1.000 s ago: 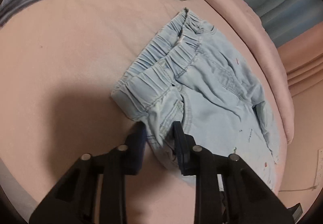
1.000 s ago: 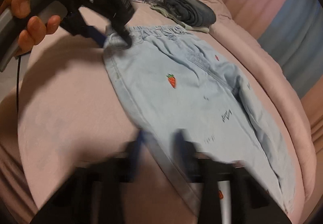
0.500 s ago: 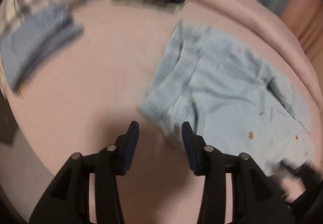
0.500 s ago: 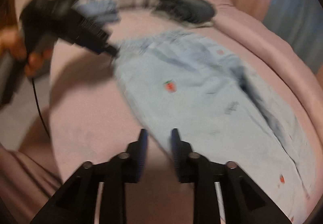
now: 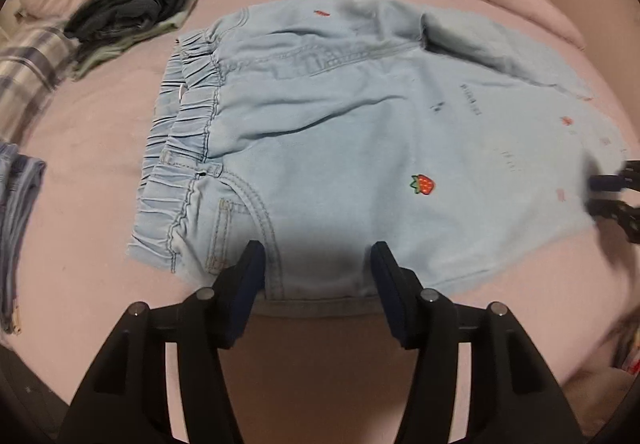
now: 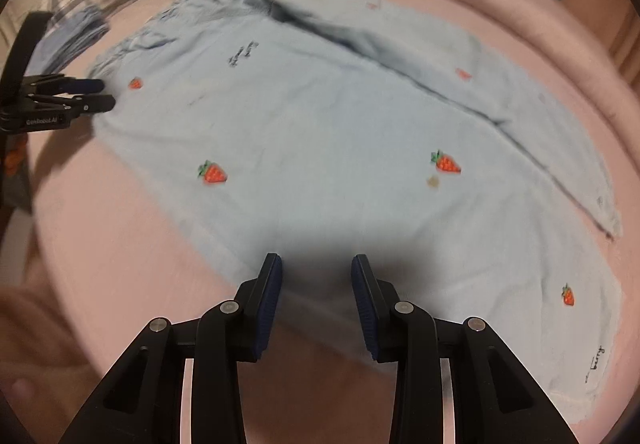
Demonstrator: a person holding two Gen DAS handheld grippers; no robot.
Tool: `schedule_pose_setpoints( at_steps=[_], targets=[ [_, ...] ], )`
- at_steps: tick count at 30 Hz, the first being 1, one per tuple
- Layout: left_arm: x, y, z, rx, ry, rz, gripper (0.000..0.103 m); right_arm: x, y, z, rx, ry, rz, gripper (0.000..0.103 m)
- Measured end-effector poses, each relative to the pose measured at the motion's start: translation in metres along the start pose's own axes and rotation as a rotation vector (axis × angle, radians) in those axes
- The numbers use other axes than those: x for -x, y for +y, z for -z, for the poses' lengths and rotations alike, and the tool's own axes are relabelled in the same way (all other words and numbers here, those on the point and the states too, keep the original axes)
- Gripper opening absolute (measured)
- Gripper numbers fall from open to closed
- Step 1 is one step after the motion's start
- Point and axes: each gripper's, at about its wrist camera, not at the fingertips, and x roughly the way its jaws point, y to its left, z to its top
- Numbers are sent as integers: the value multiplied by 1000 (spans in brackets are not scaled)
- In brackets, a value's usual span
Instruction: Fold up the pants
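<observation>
Pink bedding [image 5: 100, 244] under your light-blue strawberry pants [image 5: 360, 132] shows them halved lengthwise, crosswise folds remaining, while your left gripper [image 5: 318, 264] and right gripper [image 6: 316, 276] are opening, pinching nothing.

In the left wrist view, the pants [image 5: 360, 132] lie flat on the bed [image 5: 100, 252], waistband at nine o'clock. A folded stack of clothes [image 5: 136, 4] sits at eleven o'clock, apart from them; another folded garment [image 5: 16, 212] at nine.
</observation>
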Motion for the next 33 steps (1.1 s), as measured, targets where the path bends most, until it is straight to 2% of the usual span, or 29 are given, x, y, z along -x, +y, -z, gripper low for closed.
schedule_pose_setpoints(
  at_steps=[2,4,7,10,12,16,20,23,24,26,27,28,29,30,31,33],
  targets=[
    [5,12,-15,15,-11,-3,63,3,-9,-14,-9,-1,-47,37],
    [8,24,-44,18,-65,-31,73,6,-20,-36,-1,-63,-18,44],
    [1,43,-94,15,-132,-34,79,1,-46,-86,-20,-160,-26,47],
    [-18,62,-141,4,-119,-48,79,-10,-62,-128,-17,-189,-19,52],
    [-33,75,-168,-17,-98,-60,79,-26,-72,-162,16,-173,35,52],
    [-60,104,-202,-29,-33,-30,79,-58,-89,-211,88,-107,63,53],
    [-85,123,-223,-57,35,44,79,-90,-105,-248,107,-15,-2,54],
    [-106,130,-233,-86,108,107,79,-113,-108,-249,109,73,-75,54],
    [-114,132,-231,-94,158,138,79,-118,-107,-247,116,89,-81,54],
    [-116,131,-229,-125,171,151,78,-121,-103,-246,131,87,-83,53],
    [-113,129,-229,-144,168,158,71,-121,-101,-245,131,91,-83,47],
    [-111,128,-230,-155,170,172,59,-120,-97,-244,146,103,-74,34],
    [-110,127,-231,-158,172,182,53,-118,-95,-241,164,103,-56,23],
    [-107,124,-232,-166,170,186,32,-114,-92,-239,181,103,-44,18],
    [-103,120,-233,-184,159,180,17,-111,-89,-238,194,97,-33,14],
    [-97,116,-235,-201,146,173,17,-106,-75,-245,228,77,10,11]
  ],
)
